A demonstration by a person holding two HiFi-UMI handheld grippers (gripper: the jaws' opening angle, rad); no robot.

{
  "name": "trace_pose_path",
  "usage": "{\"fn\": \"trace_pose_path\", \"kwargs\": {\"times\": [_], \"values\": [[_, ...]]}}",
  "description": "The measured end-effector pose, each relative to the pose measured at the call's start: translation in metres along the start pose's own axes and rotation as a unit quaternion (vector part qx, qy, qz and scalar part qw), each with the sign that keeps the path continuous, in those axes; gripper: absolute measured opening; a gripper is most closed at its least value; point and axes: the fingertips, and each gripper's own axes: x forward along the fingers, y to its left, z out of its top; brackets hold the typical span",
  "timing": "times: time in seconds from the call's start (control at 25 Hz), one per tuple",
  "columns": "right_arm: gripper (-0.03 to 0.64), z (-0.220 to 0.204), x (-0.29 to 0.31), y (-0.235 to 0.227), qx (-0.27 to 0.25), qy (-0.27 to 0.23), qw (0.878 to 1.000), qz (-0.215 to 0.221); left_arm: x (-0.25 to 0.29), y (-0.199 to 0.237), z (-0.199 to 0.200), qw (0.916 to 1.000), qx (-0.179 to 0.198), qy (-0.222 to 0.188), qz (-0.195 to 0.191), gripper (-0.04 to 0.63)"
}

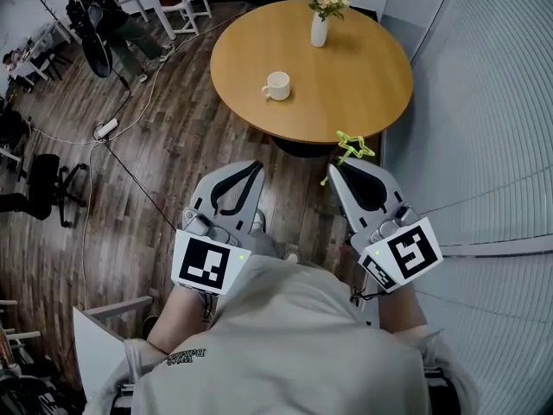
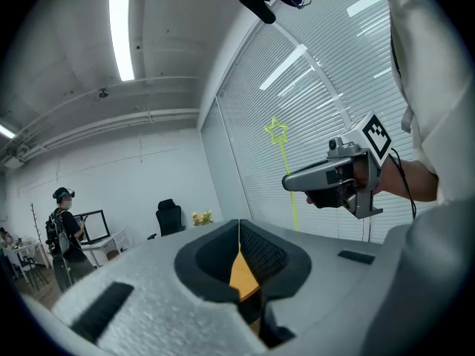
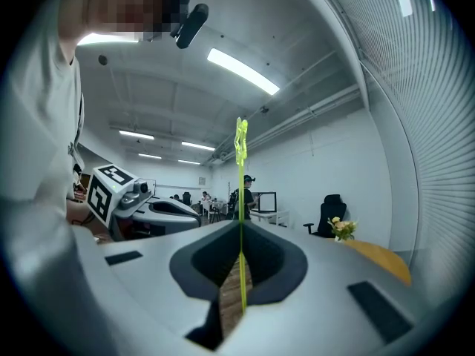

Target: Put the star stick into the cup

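The star stick is a thin yellow-green rod with a star on top. My right gripper is shut on its stem and holds it near the table's front edge. In the right gripper view the star stick rises straight from the closed jaws of that gripper. The white cup stands upright on the round wooden table, well ahead of both grippers. My left gripper is shut with nothing in it and hangs over the floor; the left gripper view shows its tips pressed together, with the star stick off to the right.
A white vase of flowers stands at the table's far side. Slatted blinds run along the right. On the wooden floor to the left lie cables and a power strip. A person, chairs and a white desk are at the far left.
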Motion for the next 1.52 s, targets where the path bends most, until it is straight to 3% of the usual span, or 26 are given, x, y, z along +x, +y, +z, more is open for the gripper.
{"fn": "trace_pose_path", "kwargs": {"times": [0.52, 0.84, 1.52], "values": [[0.031, -0.009, 0.036, -0.015, -0.003, 0.006, 1.0, 0.003, 0.016, 0.027, -0.016, 0.9999, -0.011, 0.0, 0.006, 0.023], [0.031, -0.004, 0.068, -0.035, -0.001, -0.006, 1.0, -0.012, 0.043, 0.054, -0.016, 0.9997, -0.016, -0.012, -0.01, 0.023], [0.031, -0.006, 0.184, -0.095, -0.007, 0.016, 0.999, -0.033, 0.125, 0.159, -0.044, 0.9988, -0.033, -0.005, -0.035, 0.023]]}}
